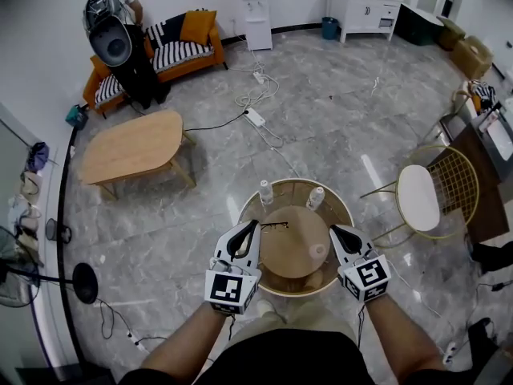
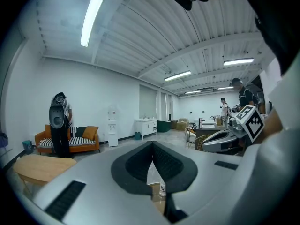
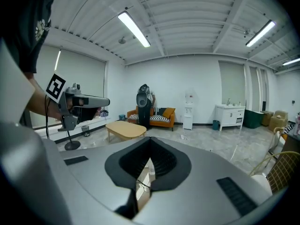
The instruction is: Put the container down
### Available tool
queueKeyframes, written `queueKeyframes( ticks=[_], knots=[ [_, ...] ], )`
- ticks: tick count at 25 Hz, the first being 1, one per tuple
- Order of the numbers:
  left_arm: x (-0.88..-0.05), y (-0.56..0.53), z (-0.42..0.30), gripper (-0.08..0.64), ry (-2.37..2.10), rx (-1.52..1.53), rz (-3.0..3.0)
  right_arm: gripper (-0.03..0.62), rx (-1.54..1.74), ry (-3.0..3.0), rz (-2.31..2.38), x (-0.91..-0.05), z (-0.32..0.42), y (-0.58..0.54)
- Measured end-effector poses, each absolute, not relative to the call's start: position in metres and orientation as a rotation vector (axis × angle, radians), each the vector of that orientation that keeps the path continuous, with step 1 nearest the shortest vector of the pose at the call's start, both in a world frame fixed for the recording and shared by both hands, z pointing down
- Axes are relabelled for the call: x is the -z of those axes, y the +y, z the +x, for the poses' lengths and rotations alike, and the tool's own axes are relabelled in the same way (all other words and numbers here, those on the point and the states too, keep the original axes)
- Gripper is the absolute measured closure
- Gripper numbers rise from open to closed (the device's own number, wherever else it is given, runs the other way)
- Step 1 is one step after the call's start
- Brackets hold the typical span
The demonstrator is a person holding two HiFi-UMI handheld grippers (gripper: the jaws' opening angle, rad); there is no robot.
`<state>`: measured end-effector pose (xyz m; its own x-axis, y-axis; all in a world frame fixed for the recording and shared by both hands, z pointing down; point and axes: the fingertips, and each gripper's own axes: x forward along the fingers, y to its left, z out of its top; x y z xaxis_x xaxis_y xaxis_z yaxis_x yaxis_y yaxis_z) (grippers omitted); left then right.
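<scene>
The left tongs point(image 1: 252, 229) and right tongs point(image 1: 337, 233) are both pressing shut on nothing, flanking the round wooden container point(image 1: 290, 243), which is sitting on the round desk point(image 1: 247, 205) at the frame's lower centre.

Left gripper point(image 1: 253, 226) and right gripper point(image 1: 337, 233): grey, black pads point(image 2: 136, 165), black-and-white marker cubes point(image 1: 227, 289). Between them a tan table point(image 1: 292, 182). Far ahead, an orange sofa point(image 1: 192, 66), striped cushions point(image 1: 180, 53).
</scene>
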<state>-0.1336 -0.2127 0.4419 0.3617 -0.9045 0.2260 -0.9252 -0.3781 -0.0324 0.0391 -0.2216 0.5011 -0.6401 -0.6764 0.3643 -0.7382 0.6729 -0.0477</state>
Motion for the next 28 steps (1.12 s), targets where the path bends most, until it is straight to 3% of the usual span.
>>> queueKeyframes(
  ticks=[28],
  knots=[
    [-0.361, -0.187, -0.163, 0.545, -1.71, -0.233, 2.595, 0.579, -0.145, -2.624, 1.323, -0.397, 0.029, -0.196]
  ],
)
